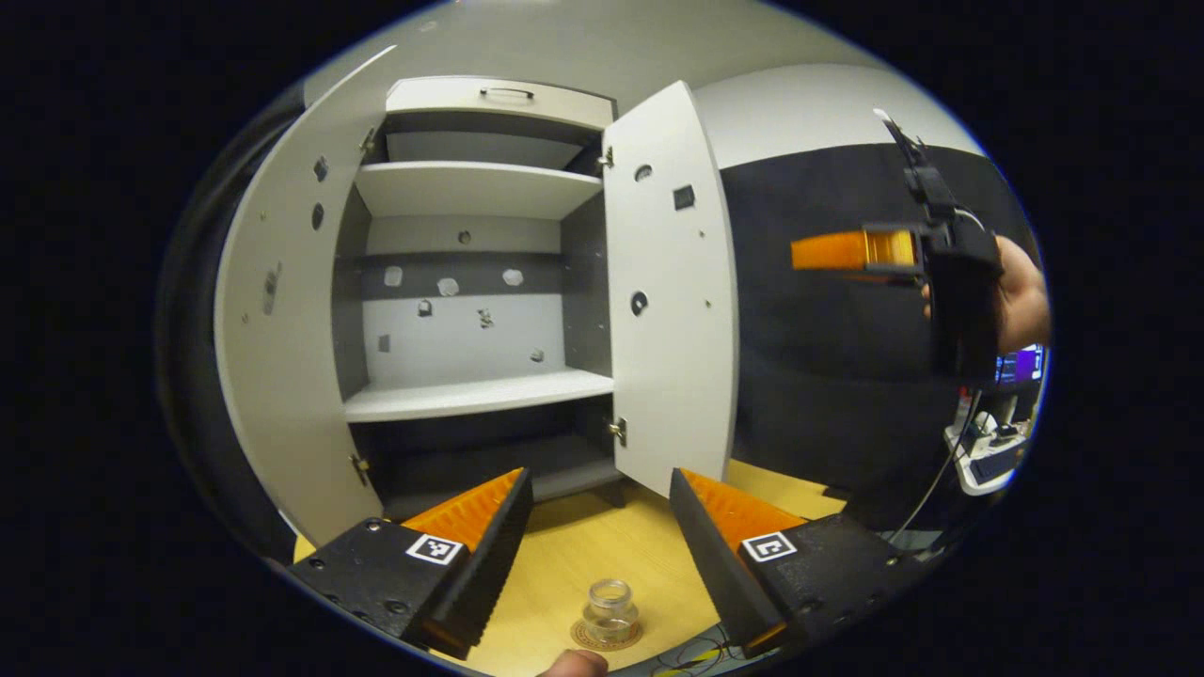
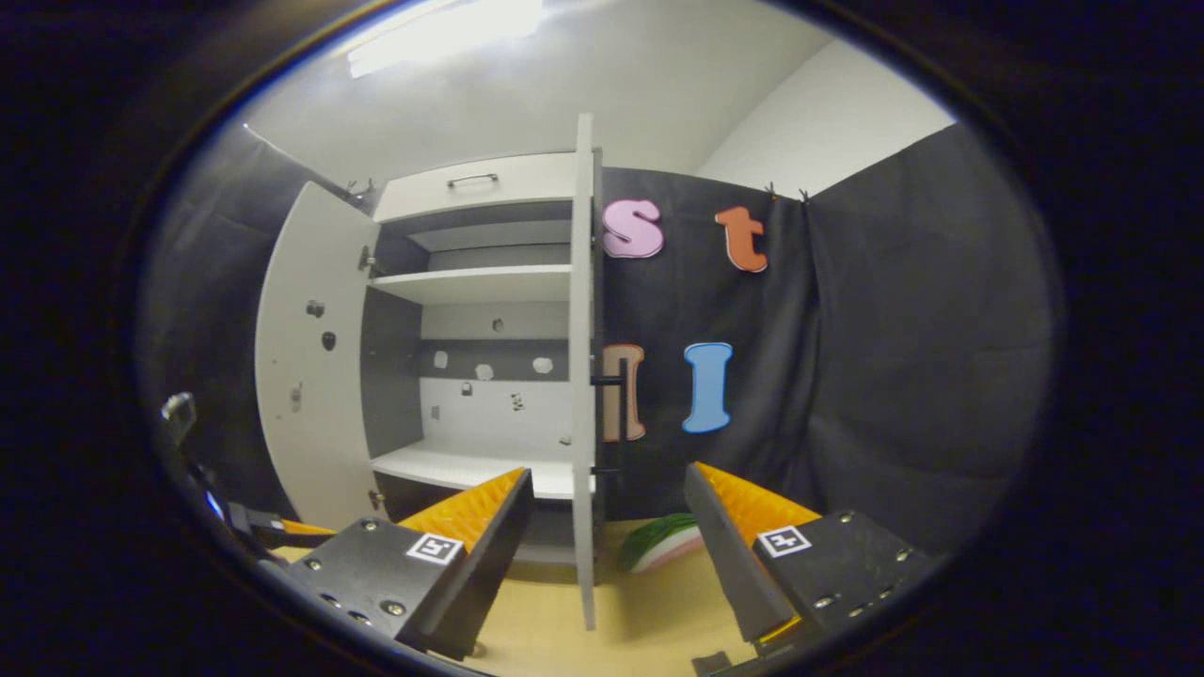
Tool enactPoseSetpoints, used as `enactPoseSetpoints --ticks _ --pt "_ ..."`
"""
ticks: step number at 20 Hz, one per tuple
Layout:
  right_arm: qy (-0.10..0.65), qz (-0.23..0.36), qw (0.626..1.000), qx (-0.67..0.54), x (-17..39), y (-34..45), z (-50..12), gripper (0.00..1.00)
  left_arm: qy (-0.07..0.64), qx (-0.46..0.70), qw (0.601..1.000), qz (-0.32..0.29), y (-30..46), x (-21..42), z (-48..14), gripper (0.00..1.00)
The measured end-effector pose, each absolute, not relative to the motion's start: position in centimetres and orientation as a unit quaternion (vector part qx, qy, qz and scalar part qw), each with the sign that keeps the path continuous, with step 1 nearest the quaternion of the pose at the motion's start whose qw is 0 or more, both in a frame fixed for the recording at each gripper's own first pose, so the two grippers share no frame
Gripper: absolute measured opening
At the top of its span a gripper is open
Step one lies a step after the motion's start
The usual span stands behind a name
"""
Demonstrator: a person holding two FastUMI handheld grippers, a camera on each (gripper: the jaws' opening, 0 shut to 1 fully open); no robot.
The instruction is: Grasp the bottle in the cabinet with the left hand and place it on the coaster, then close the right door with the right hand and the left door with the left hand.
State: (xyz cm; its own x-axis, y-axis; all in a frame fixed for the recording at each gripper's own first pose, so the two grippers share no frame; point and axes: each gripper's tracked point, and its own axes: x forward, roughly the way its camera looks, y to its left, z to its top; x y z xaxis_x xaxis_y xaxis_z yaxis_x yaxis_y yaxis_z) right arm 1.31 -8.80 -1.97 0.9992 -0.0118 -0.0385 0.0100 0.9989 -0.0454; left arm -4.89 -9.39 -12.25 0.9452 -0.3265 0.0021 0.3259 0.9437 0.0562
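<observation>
L gripper (image 1: 602, 527) spread; clear bottle (image 1: 609, 611) (small, lidless) on coaster (image 1: 591, 641).

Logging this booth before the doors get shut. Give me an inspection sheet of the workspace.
Surface: wooden table, pale.
Job's things: glass bottle upright on the coaster; cabinet shelves bare, left door and right door open.
Clutter: green-and-pink object beside the right door.
Grippers: left gripper open, holding nothing; right gripper open, straddling the right door's edge.
Cables: thin wires at the table's near edge.
Surroundings: black cloth wall.
</observation>
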Motion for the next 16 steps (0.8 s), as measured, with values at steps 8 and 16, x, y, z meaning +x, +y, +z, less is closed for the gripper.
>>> enactPoseSetpoints --ticks 8,16 --pt "0.053 -0.063 0.996 0.018 8.2 -18.4 -3.8 0.98 -0.01 0.001 0.998 -0.07 -1.4 -5.6 -6.0 0.98" --pt "0.089 -0.11 0.988 0.057 13.9 -23.8 -4.7 0.98 -0.015 0.033 0.998 0.043 9.3 -4.8 -6.1 0.99"
